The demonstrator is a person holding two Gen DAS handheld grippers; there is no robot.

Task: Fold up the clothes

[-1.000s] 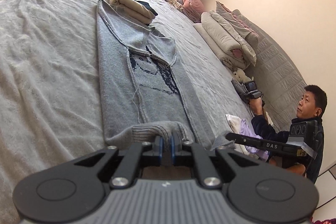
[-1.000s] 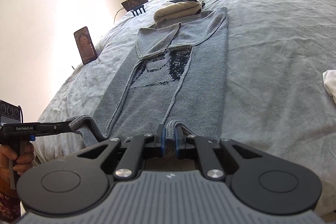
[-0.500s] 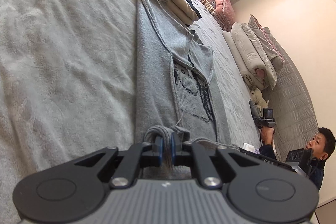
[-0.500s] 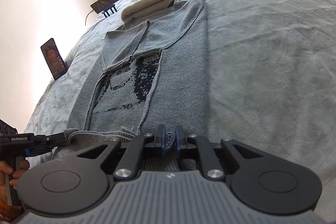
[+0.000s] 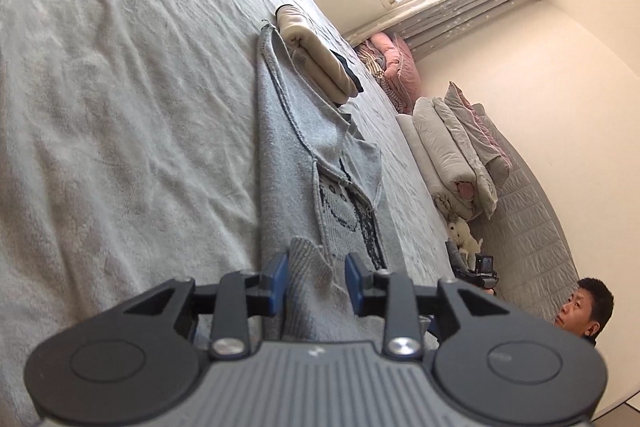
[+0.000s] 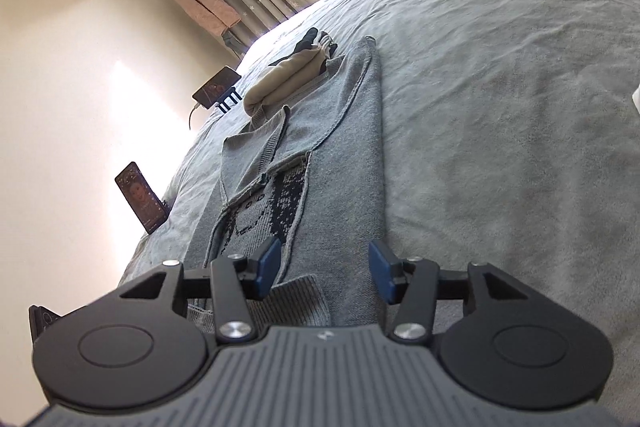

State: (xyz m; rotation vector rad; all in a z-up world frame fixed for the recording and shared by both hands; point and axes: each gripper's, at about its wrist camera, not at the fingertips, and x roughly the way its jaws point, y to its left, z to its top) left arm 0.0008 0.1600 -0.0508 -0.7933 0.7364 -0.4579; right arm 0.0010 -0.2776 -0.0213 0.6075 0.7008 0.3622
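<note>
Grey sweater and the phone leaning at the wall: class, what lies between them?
In the right wrist view, only bare grey bedspread lies between the grey sweater and the phone.

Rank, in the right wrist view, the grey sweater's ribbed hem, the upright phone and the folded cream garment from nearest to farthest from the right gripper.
1. Ribbed hem: between the open fingers of the right gripper.
2. Upright phone: left, at the bed's edge.
3. Folded cream garment: far end, beyond the sweater.
</note>
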